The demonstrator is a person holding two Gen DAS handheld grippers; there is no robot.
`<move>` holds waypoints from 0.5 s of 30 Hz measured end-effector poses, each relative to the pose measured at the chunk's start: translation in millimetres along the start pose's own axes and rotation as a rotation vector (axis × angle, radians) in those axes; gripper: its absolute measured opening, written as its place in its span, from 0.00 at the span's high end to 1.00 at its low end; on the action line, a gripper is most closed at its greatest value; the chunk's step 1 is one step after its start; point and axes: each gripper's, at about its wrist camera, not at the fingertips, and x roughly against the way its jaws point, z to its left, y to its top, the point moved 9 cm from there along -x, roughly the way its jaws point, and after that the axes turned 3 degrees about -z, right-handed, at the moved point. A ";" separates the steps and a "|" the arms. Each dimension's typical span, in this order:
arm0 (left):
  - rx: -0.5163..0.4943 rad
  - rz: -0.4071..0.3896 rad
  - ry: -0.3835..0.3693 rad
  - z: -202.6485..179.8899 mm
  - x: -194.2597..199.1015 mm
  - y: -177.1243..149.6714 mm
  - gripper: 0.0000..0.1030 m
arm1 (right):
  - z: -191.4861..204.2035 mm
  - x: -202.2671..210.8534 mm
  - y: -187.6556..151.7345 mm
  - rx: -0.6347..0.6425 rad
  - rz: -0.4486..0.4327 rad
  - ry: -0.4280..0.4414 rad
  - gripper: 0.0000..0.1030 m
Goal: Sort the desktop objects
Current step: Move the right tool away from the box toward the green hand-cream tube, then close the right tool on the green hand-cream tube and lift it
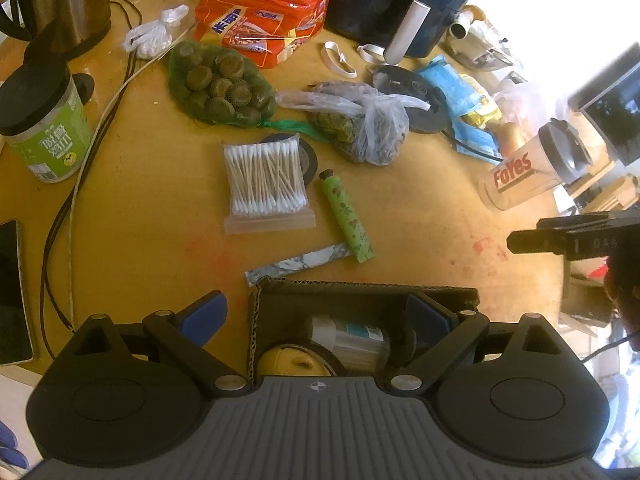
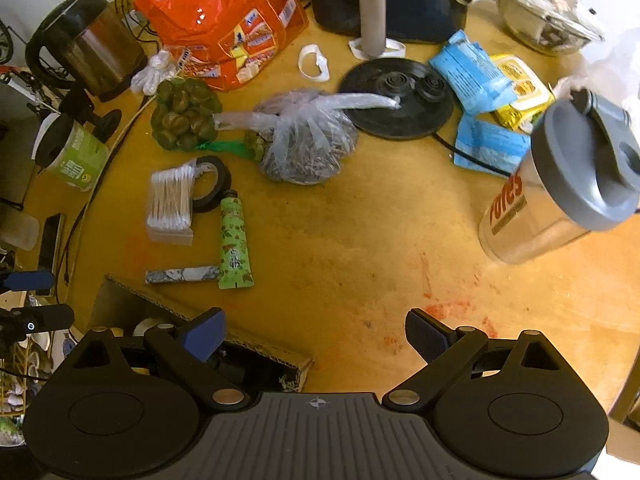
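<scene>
An open cardboard box sits right under my left gripper, which is open and holds nothing. Inside the box lie a clear swab canister and a yellow tape roll. Beyond the box lie a marble-patterned strip, a green tube and a bag of cotton swabs resting on a black tape roll. My right gripper is open and empty over bare tabletop, right of the box. From there the tube, strip and swabs lie ahead to the left.
A clear shaker bottle stands at the right. At the back are a bag of dried goods, a green net bag, an orange snack bag, a kettle base and an air fryer. A green jar, cables and a phone lie left.
</scene>
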 end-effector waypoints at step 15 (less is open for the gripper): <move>0.010 0.005 0.012 3.7 -6.0 6.8 0.05 | 32.8 -59.7 37.7 0.116 -0.015 0.100 0.13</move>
